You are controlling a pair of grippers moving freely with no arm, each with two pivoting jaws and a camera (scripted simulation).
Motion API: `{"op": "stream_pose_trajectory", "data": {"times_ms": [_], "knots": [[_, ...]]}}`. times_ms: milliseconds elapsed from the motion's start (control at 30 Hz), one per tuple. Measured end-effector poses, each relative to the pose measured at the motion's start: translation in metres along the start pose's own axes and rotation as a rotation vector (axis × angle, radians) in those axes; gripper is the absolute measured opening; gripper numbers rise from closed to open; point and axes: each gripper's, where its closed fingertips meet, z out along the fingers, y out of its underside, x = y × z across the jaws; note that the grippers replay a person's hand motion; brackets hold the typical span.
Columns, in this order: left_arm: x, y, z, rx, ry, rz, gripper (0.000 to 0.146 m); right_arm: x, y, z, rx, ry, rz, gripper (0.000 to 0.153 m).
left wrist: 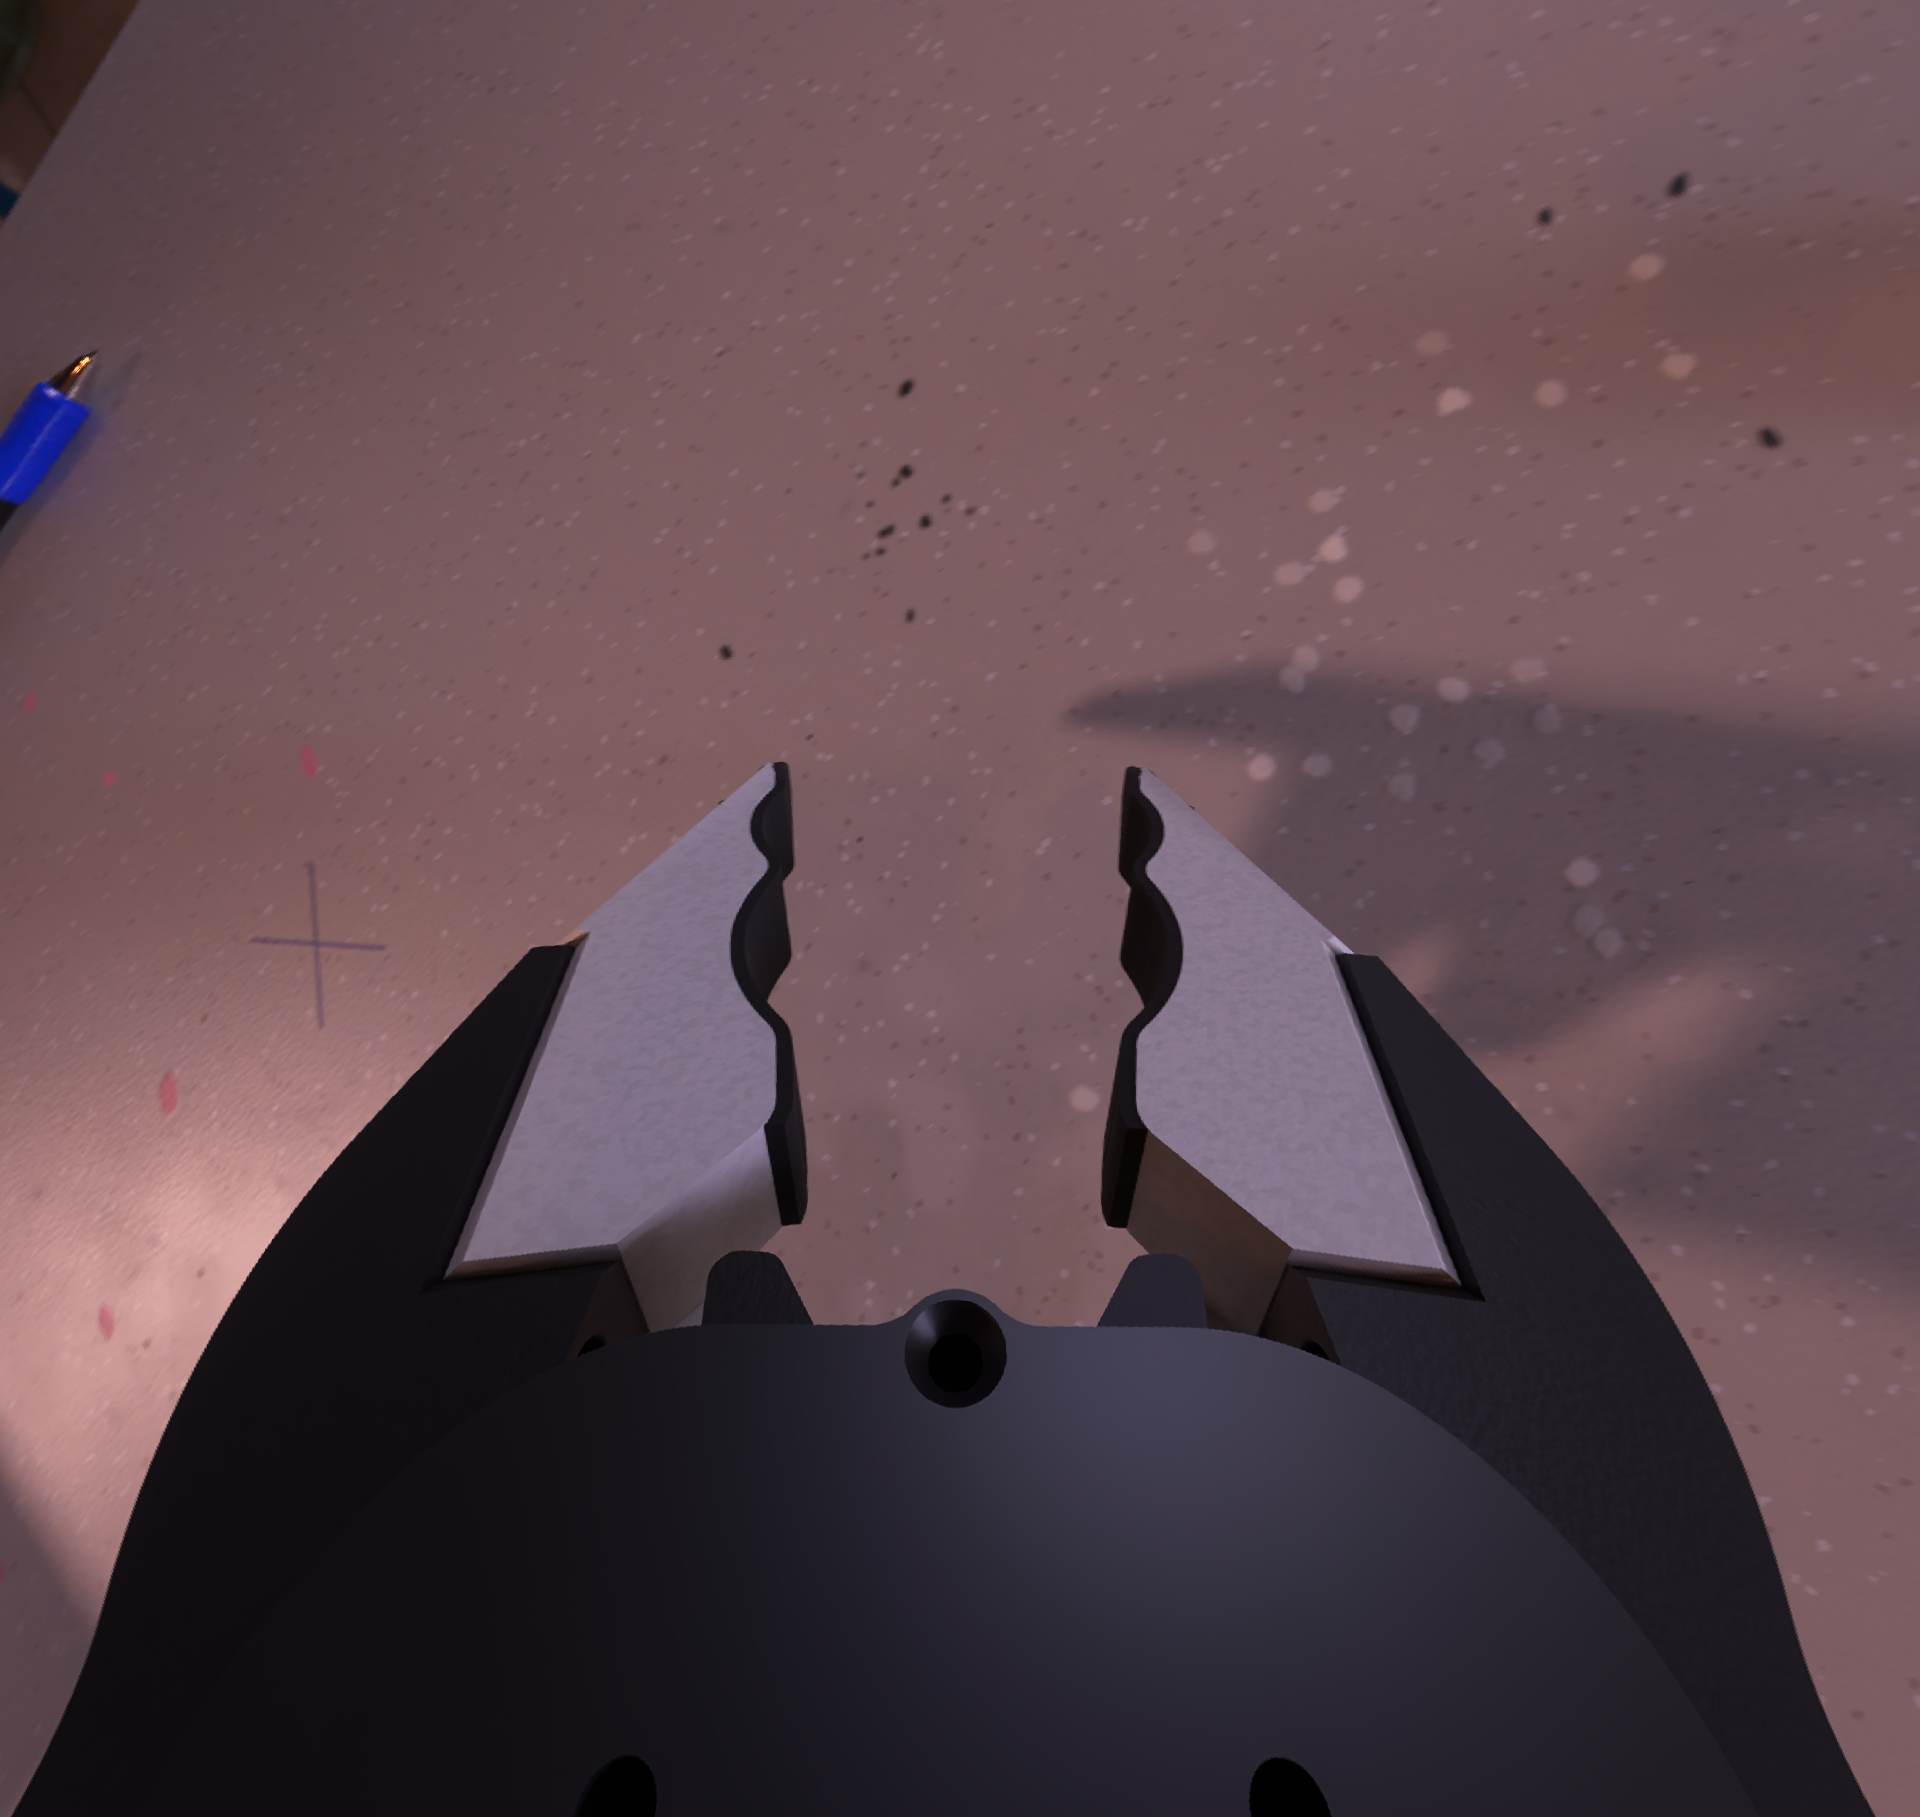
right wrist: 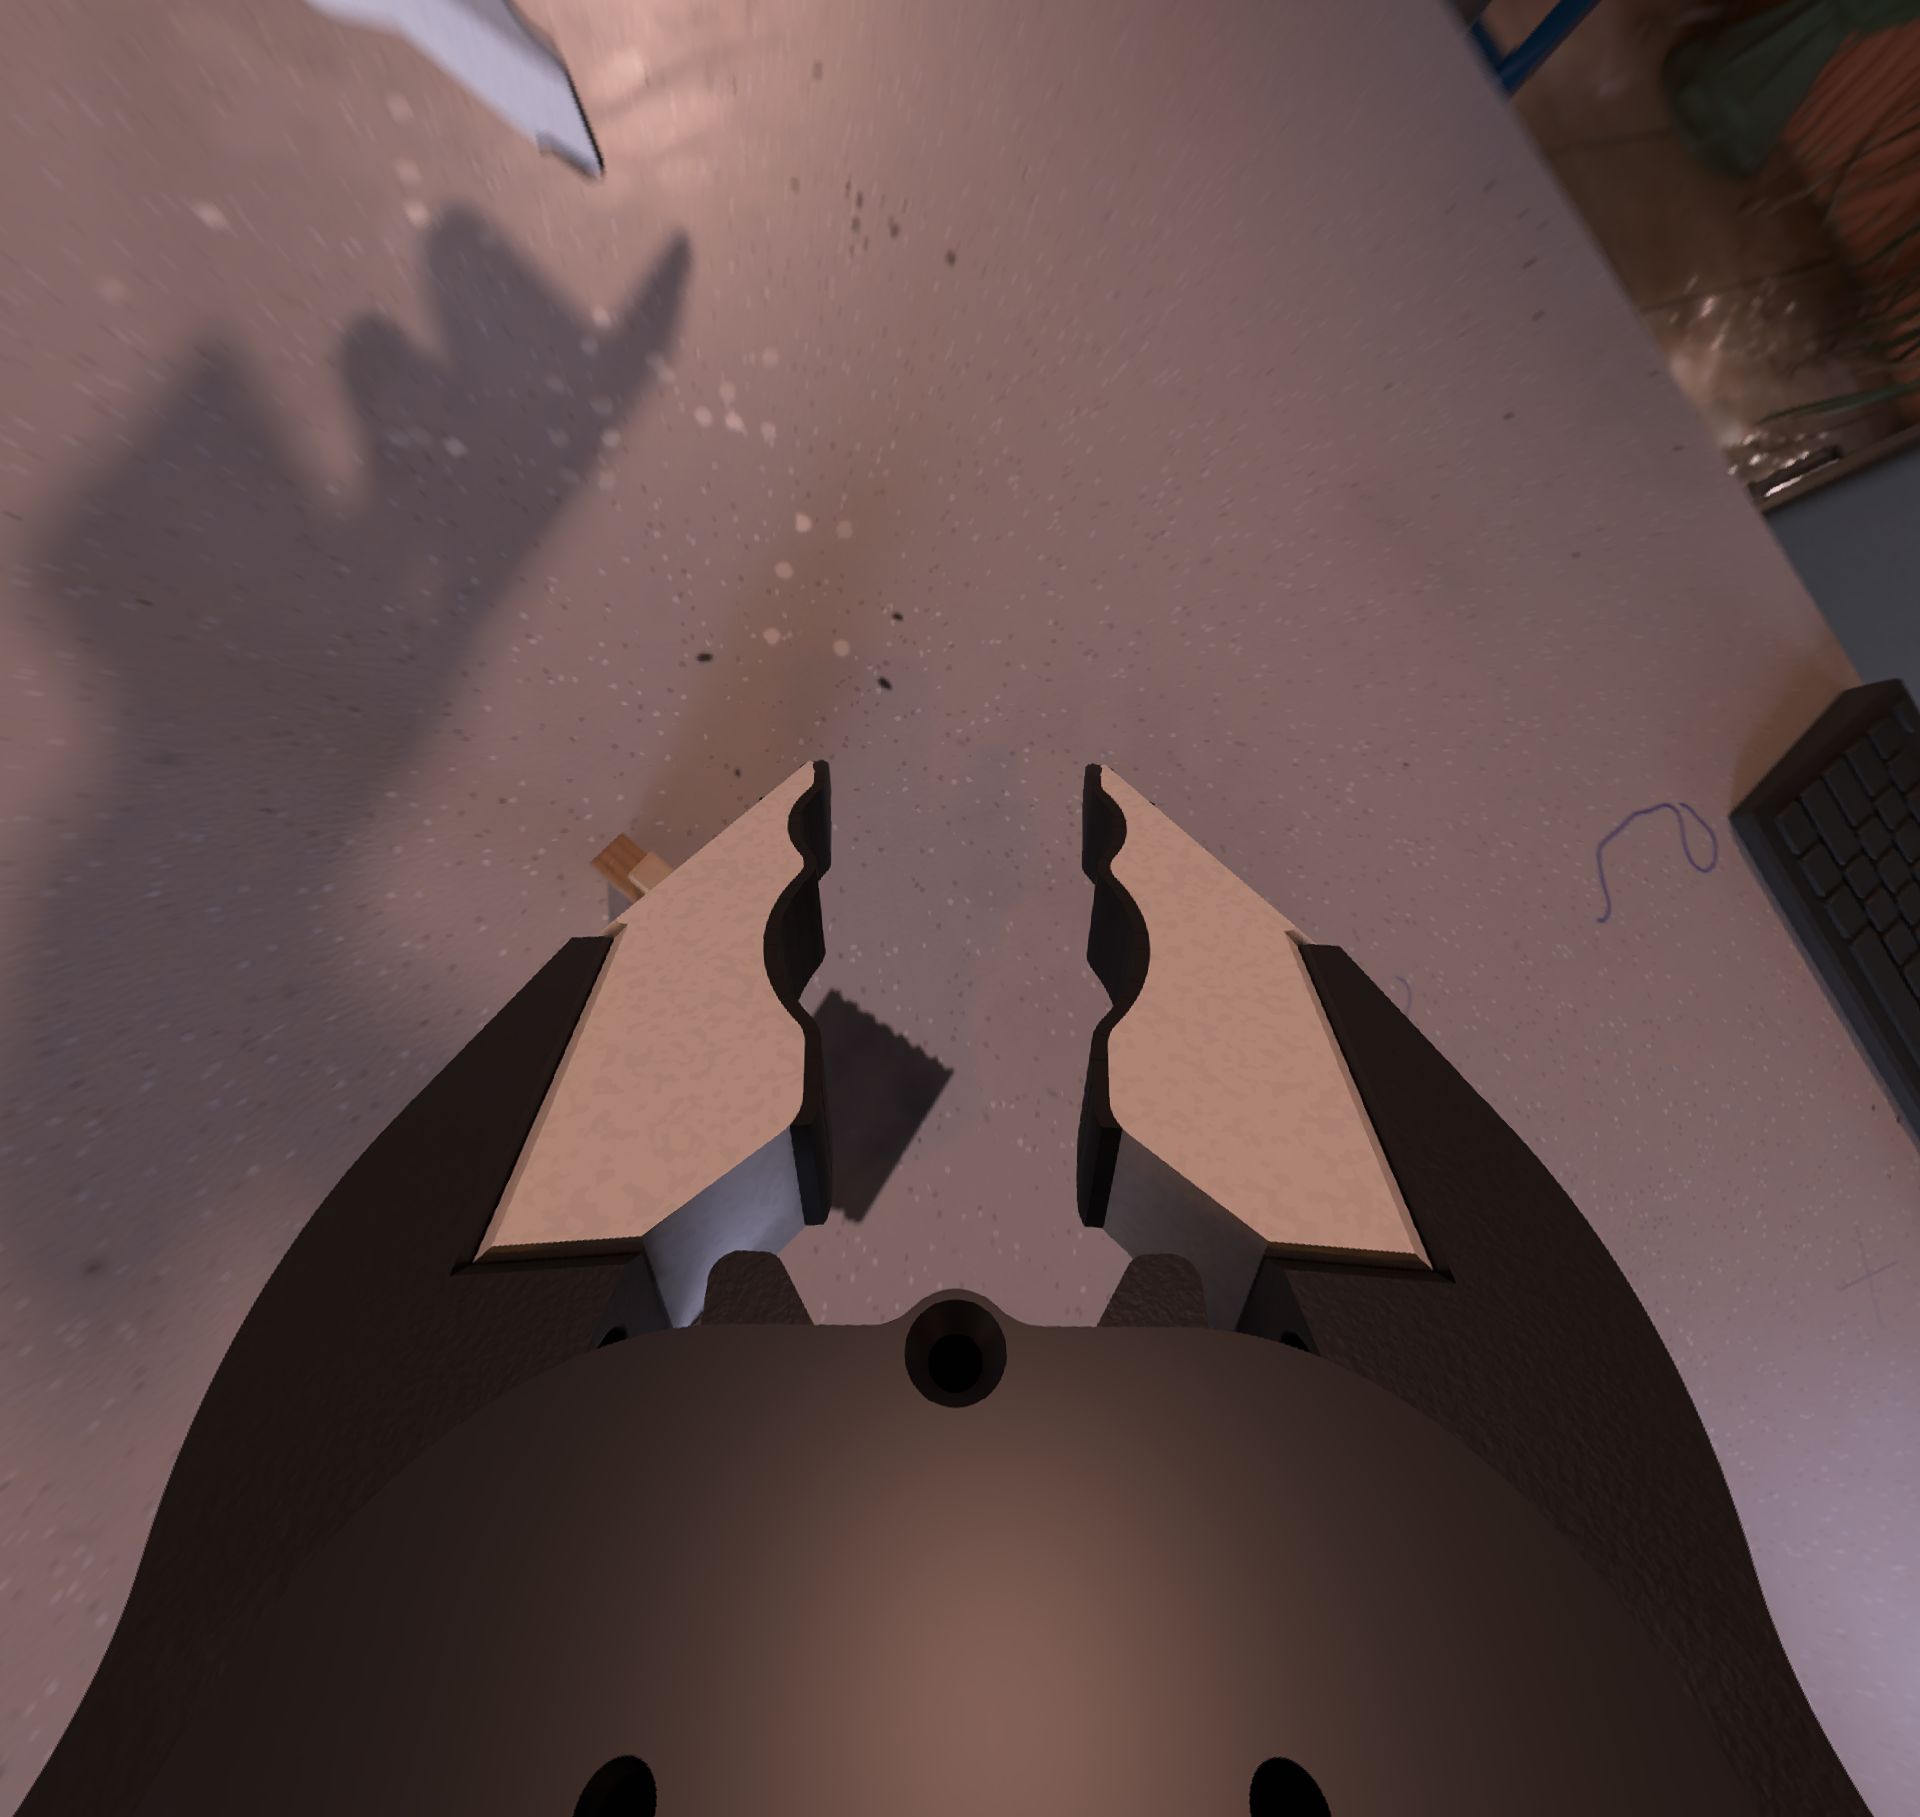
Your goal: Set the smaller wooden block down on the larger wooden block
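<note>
In the right wrist view a corner of a light wooden block point(right wrist: 629, 863) shows on the table, just left of my right gripper's left finger, which hides most of it. I cannot tell which block it is. My right gripper point(right wrist: 956, 770) is open and empty above the table. My left gripper point(left wrist: 956, 770) is open and empty over bare speckled tabletop; no block shows in its view. The left gripper's finger point(right wrist: 457, 32) also shows in the right wrist view at the top left, with its shadow on the table.
A blue pen point(left wrist: 42, 432) lies at the left edge of the left wrist view, near a pencilled cross point(left wrist: 317, 944). A black keyboard point(right wrist: 1849, 863) lies at the right, near the table edge point(right wrist: 1621, 333). A dark square shadow point(right wrist: 873, 1102) lies between my right fingers.
</note>
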Motion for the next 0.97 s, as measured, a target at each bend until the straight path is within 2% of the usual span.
{"op": "stream_pose_trajectory", "data": {"times_ms": [67, 200, 267, 500, 600, 667, 767, 833, 900, 967], "knots": [[-0.009, 0.005, -0.002, -0.007, -0.025, -0.007, 0.056, -0.005, 0.005, 0.025, -0.086, 0.004, -0.030, 0.046], [-0.016, 0.015, -0.010, 0.004, 0.017, -0.057, 0.059, 0.009, 0.031, 0.047, -0.201, -0.016, 0.028, 0.047], [-0.019, 0.020, -0.013, -0.005, 0.024, -0.075, 0.063, 0.026, 0.046, 0.041, -0.208, -0.046, 0.135, 0.048], [-0.034, 0.040, -0.022, -0.048, 0.058, -0.131, 0.079, 0.104, 0.161, -0.013, -0.473, 0.207, 0.386, 0.030], [-0.040, 0.045, -0.023, -0.063, 0.057, -0.160, 0.085, 0.132, 0.187, -0.034, -0.474, 0.330, 0.525, 0.030], [-0.040, 0.044, -0.023, -0.063, 0.053, -0.160, 0.085, 0.132, 0.172, -0.039, -0.361, 0.296, 0.567, 0.034], [-0.034, 0.036, -0.022, -0.038, 0.060, -0.148, 0.074, 0.113, 0.122, -0.047, -0.110, 0.155, 0.521, 0.037], [-0.027, 0.030, -0.023, -0.019, 0.096, -0.153, 0.073, 0.098, 0.091, -0.055, 0.022, 0.072, 0.489, 0.047], [-0.024, 0.025, -0.026, 0.008, 0.117, -0.162, 0.076, 0.081, 0.070, -0.063, 0.094, 0.010, 0.447, 0.060], [-0.024, 0.017, -0.029, 0.062, 0.119, -0.178, 0.078, 0.063, 0.061, -0.065, 0.098, -0.034, 0.377, 0.071]]}}
